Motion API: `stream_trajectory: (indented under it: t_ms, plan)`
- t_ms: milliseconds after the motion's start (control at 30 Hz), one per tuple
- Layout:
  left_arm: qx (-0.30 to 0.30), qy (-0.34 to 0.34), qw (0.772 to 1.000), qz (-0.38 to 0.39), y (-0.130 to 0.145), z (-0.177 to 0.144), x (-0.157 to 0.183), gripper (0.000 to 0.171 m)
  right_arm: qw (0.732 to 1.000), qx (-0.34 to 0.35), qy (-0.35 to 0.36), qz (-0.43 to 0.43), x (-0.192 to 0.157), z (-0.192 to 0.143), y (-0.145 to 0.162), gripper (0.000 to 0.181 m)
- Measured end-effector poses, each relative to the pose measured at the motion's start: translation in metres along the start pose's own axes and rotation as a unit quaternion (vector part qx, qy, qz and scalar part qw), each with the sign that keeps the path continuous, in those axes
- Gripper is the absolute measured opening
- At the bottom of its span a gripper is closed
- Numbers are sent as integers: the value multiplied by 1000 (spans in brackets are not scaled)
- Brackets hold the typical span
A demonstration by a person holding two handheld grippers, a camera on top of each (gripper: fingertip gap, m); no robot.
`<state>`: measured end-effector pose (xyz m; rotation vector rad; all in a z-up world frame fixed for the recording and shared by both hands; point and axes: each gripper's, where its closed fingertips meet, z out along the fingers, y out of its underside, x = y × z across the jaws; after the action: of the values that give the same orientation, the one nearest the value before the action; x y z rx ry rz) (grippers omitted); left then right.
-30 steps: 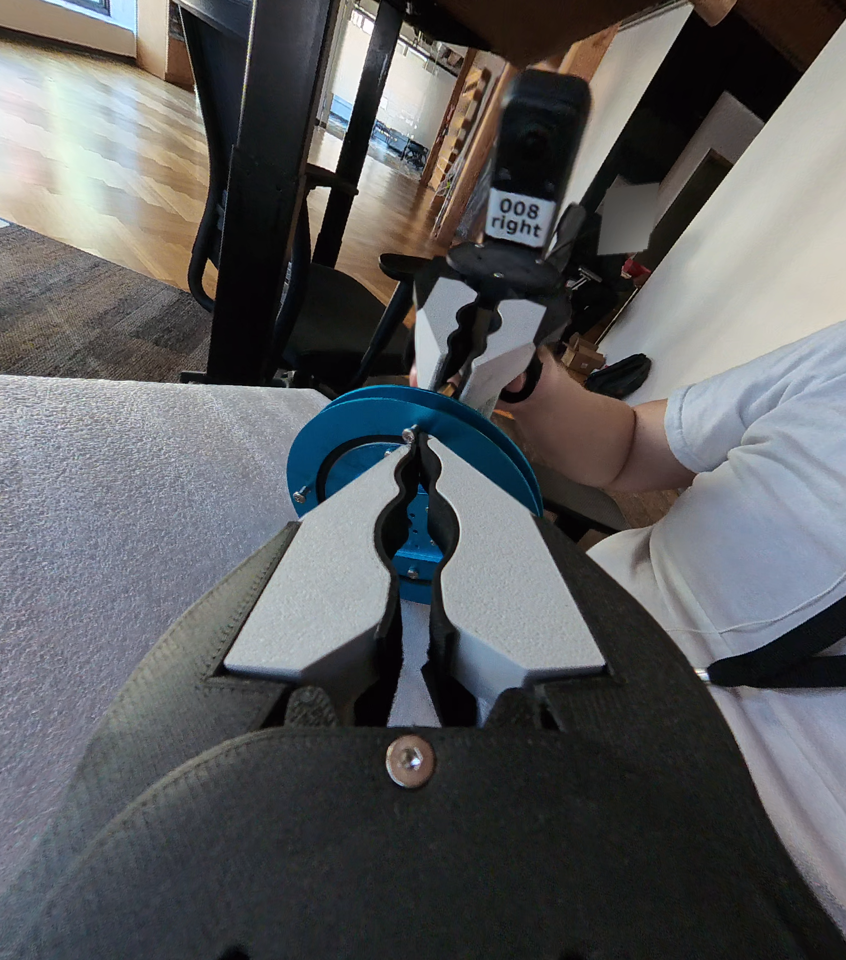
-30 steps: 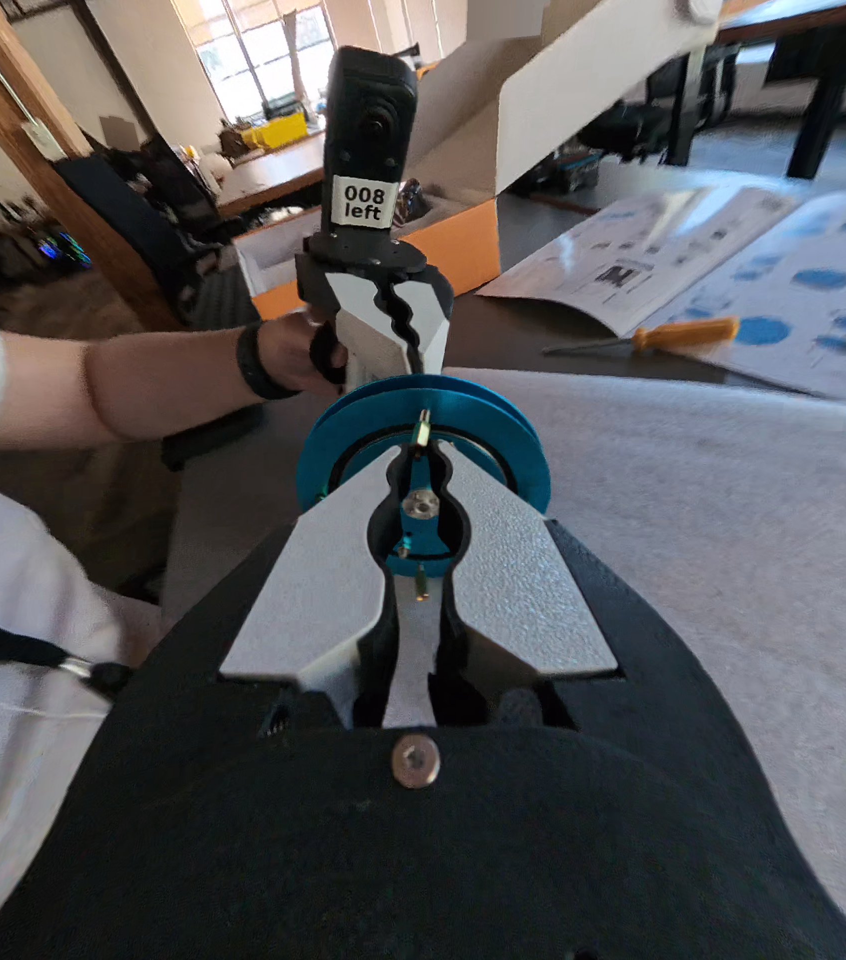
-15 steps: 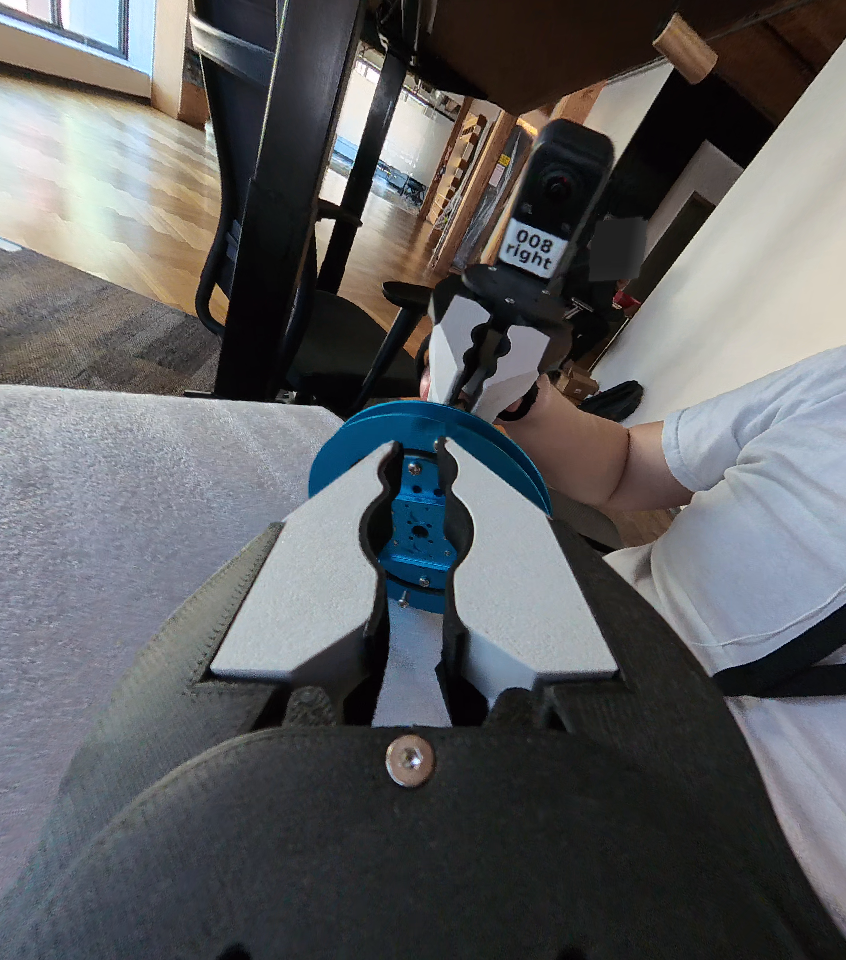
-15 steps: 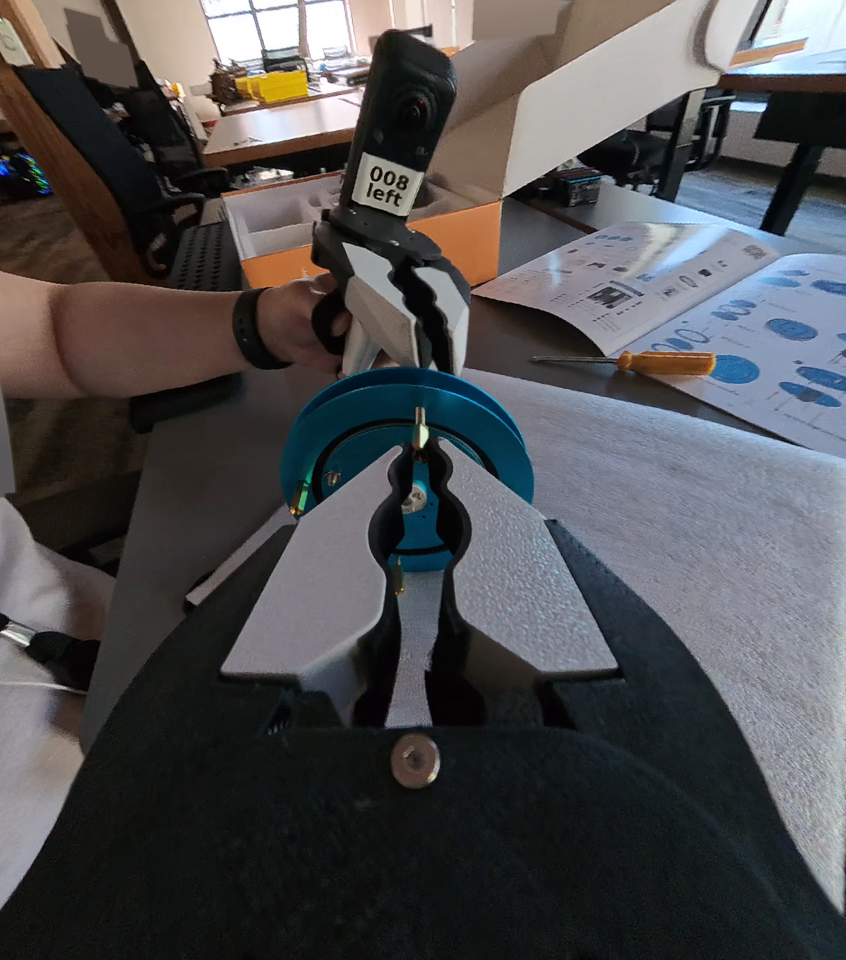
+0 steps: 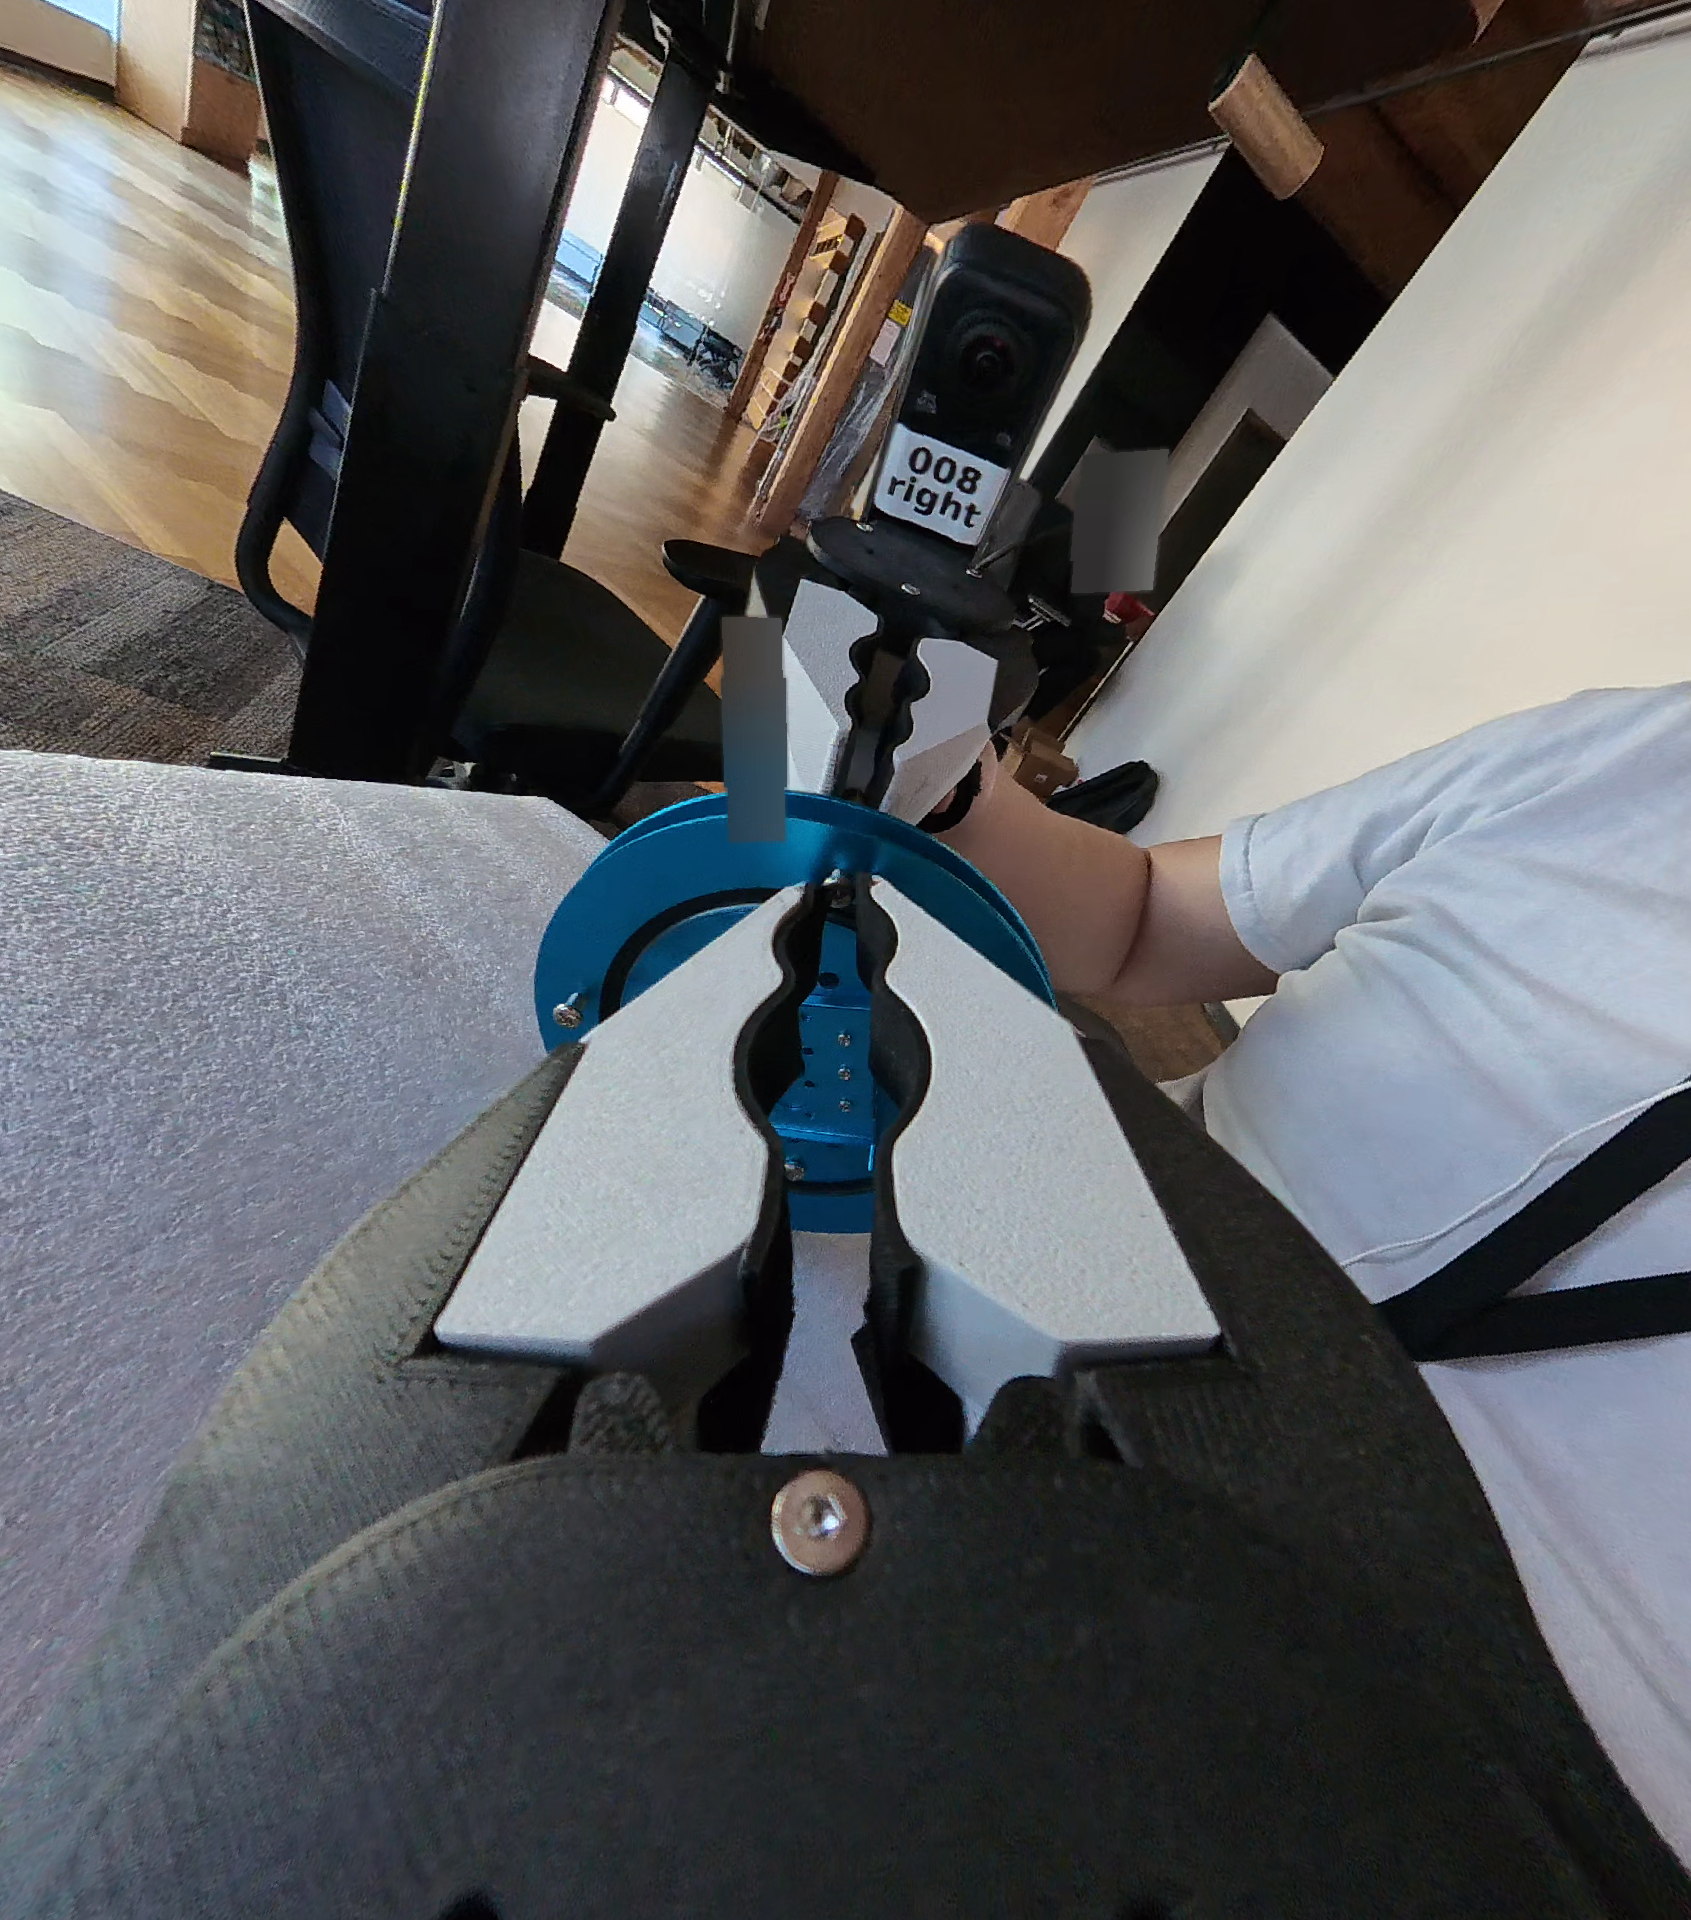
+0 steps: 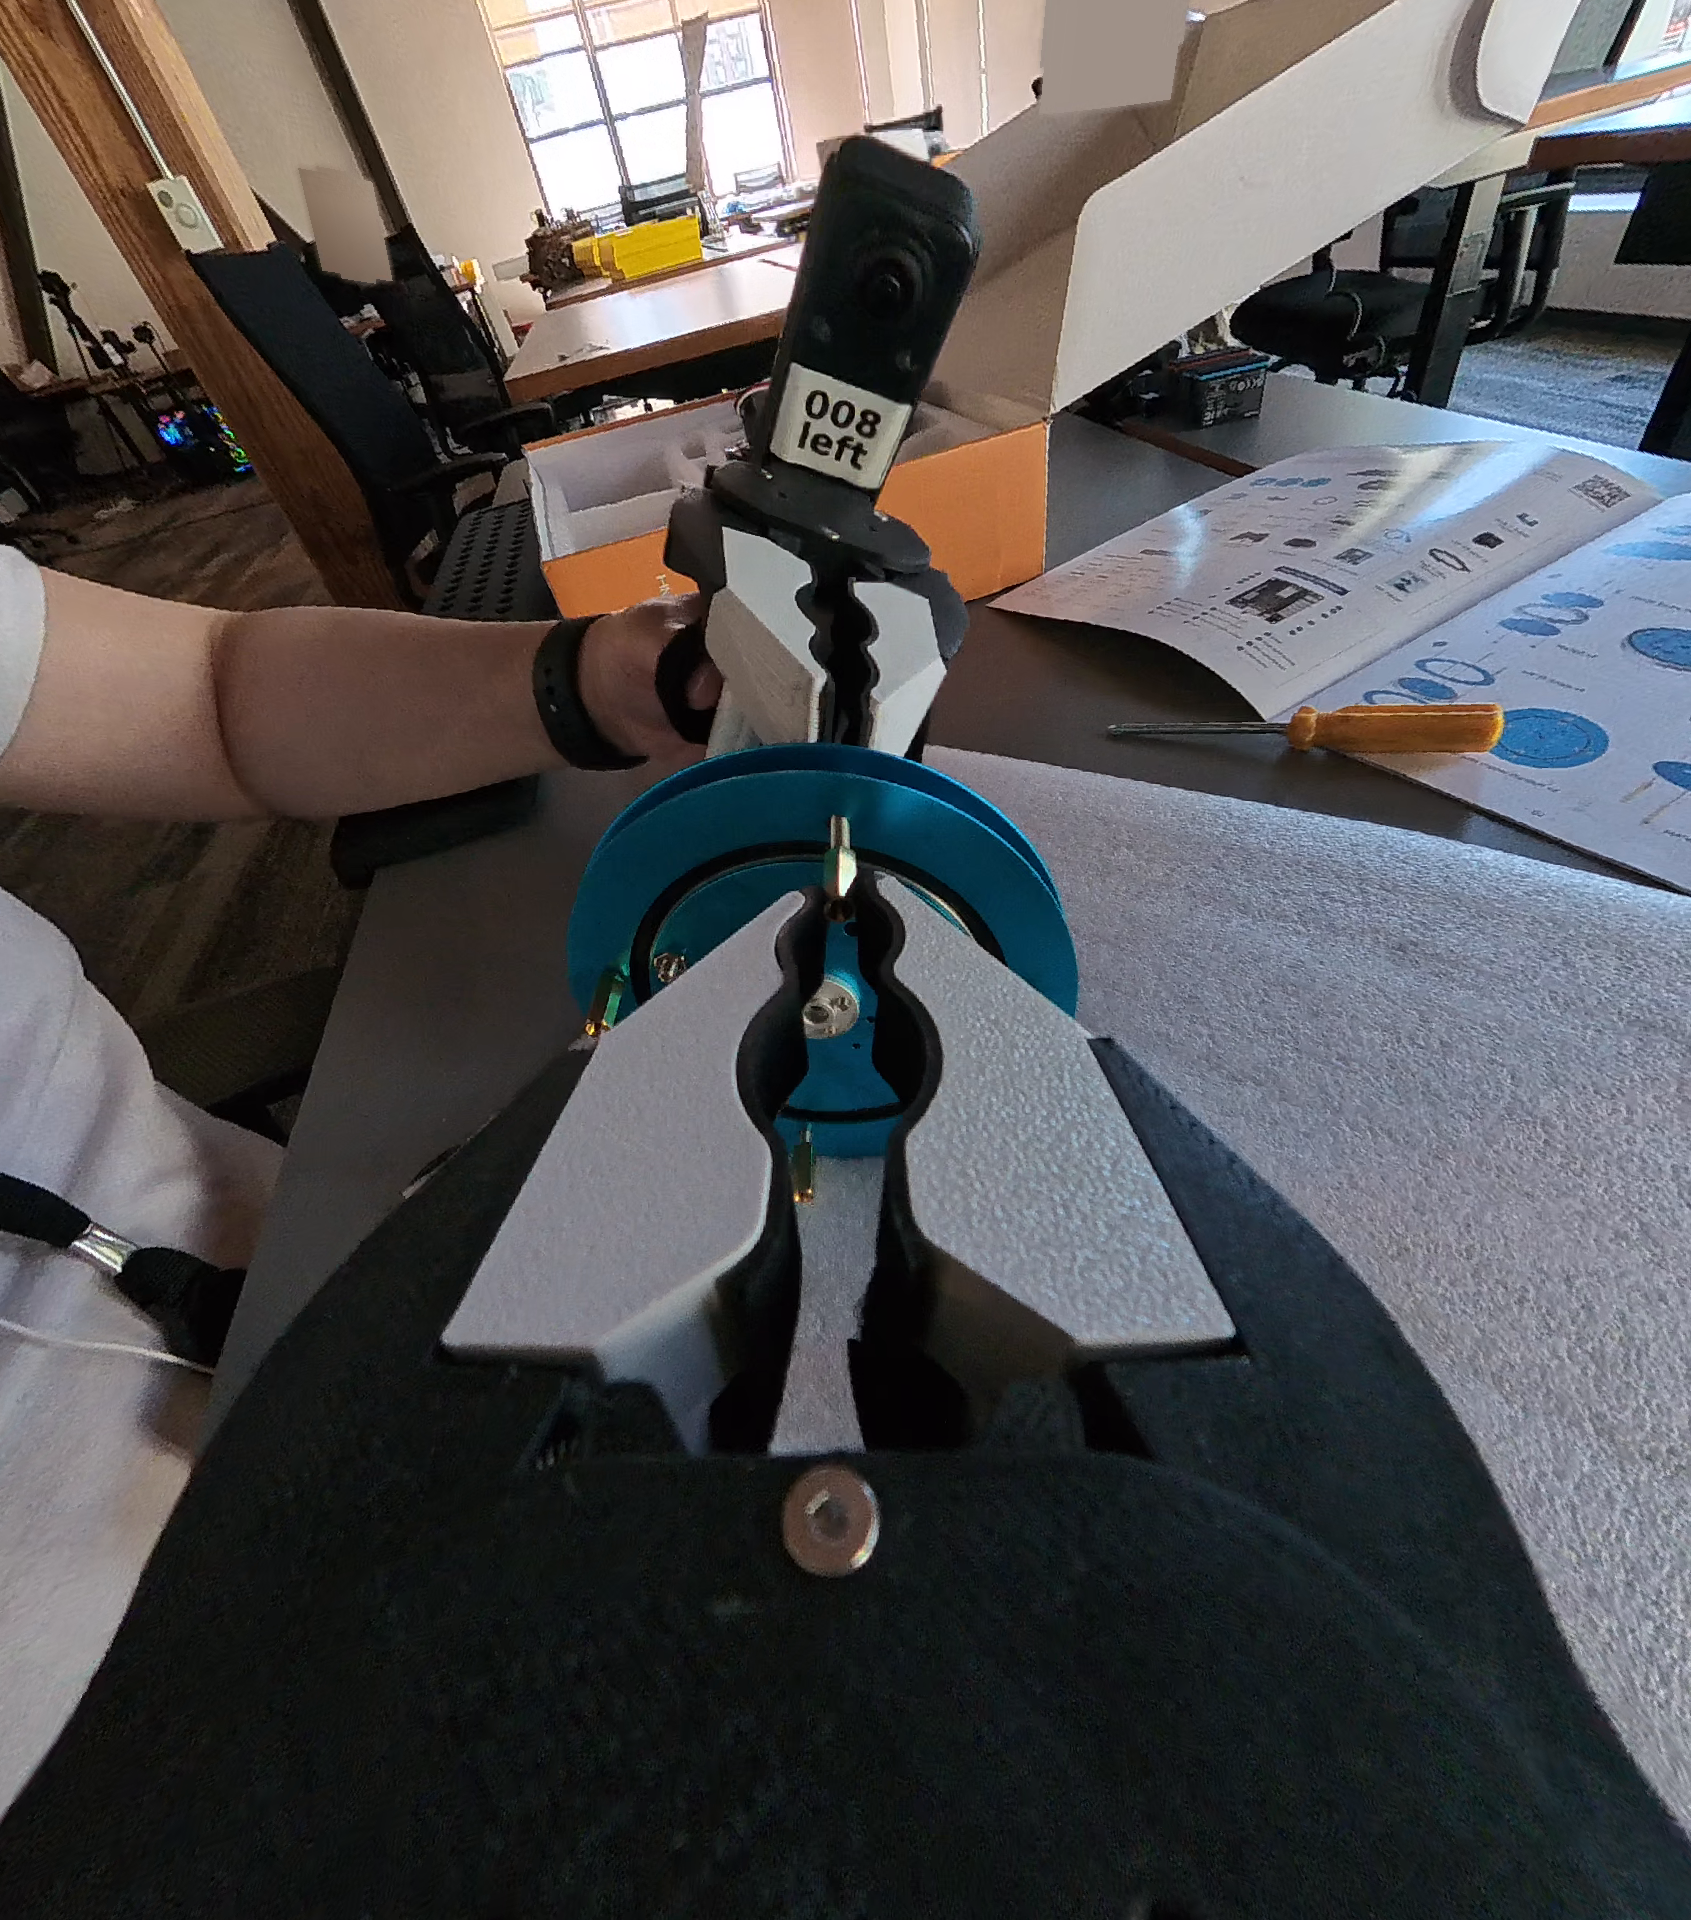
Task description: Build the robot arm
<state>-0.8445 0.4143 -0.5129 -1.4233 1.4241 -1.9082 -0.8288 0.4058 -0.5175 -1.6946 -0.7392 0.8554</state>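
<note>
In the middle of both frames a blue wheel stood on edge over a grey mat. The left gripper was clenched on a blue block at the wheel's hub. The right gripper faced it from the other side, clenched on a brass post near the wheel's top. At the right of the right wrist frame an orange screwdriver lay by an open booklet. An orange box sat higher up, behind the left gripper.
</note>
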Motion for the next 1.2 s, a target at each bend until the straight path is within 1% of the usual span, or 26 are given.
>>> stream_trajectory:
  t_ms: [133, 167, 200, 233, 300, 367, 400, 500, 567, 600, 667, 733, 767, 800, 833, 900, 933, 967, 1000, 1033, 1067, 1100, 1133, 1167, 1200]
  plan:
    - [-3, -1, 1000, 2, 1, 1, -1, 4, 1000, 1, 9, -7, 1, -1, -1, 4]
    - [-4, -3, 1000, 4, 1, 1, -1, 4, 1000, 4, 16, -20, 1, -2, -3, 4]
    - [-5, -6, 1000, 5, 1, 1, -1, 4, 998, 7, 29, -50, 1, -3, -5, 10]
    - [-5, -8, 1000, 6, 1, 2, -1, 4, 995, 6, 46, -90, 0, -4, -6, 11]
    - [-4, -8, 1000, 3, 1, 2, -1, 4, 980, -21, 86, -176, 1, -5, -3, 13]
    - [-4, -6, 1000, -1, 1, 2, 0, 4, 962, -45, 117, -243, 1, -3, -1, 10]
    - [-5, -5, 1000, -2, 1, 2, 0, 4, 955, -46, 126, -266, 0, -3, -3, 7]
    - [-8, -10, 1000, 3, 1, 2, -1, 4, 941, -50, 142, -302, -1, -2, -3, 4]
    - [-8, -14, 1000, 8, 1, 2, -1, 3, 943, -54, 145, -294, -1, -2, -3, 5]
    - [-8, -15, 1000, 13, 1, 2, -1, 3, 950, -55, 141, -272, -1, -2, -2, 4]
    - [-12, -17, 1000, 20, 2, 2, 1, 3, 974, -43, 114, -189, -3, -2, -3, 4]
    - [-15, -22, 999, 30, 3, 2, 0, 2, 994, -25, 82, -69, -3, -2, -3, 4]
    - [-17, -25, 999, 35, 3, 2, 0, 3, 998, -14, 64, -6, -3, -2, -3, 4]
    - [-18, -28, 999, 40, 3, 2, 0, 2, 997, -5, 45, 58, -2, -2, -3, 4]
    - [-19, -30, 998, 43, 3, 2, 0, 2, 991, 1, 26, 130, -2, -2, -2, 4]
    - [-18, -29, 999, 42, 3, 3, 0, 2, 963, 14, -20, 268, -3, -2, -1, 4]
    - [-19, -29, 999, 41, 3, 3, 0, 1, 949, 28, -35, 312, -2, -3, -2, 3]
    - [-20, -28, 998, 43, 4, 3, 0, 0, 946, 36, -43, 321, -2, -3, -3, 4]
    - [-22, -28, 998, 44, 4, 3, 1, 0, 954, 34, -42, 295, -2, -3, -2, 4]
    - [-26, -32, 998, 47, 5, 4, 0, 0, 969, 28, -32, 244, -2, -3, -1, 6]
    - [-31, -35, 998, 49, 7, 5, -1, 0, 983, 28, -21, 180, -4, -3, -3, 16]
    - [-31, -34, 998, 48, 8, 5, 0, 0, 993, 26, -3, 115, -5, -3, -4, 16]
    - [-29, -32, 998, 45, 8, 6, 0, 0, 998, 19, 21, 56, -4, -3, -4, 8]
    - [-24, -30, 998, 42, 6, 6, 0, 0, 999, 5, 44, 3, -2, -4, -1, 4]
    - [-20, -31, 999, 41, 5, 6, 0, 0, 998, -3, 61, -32, -1, -3, 0, 4]
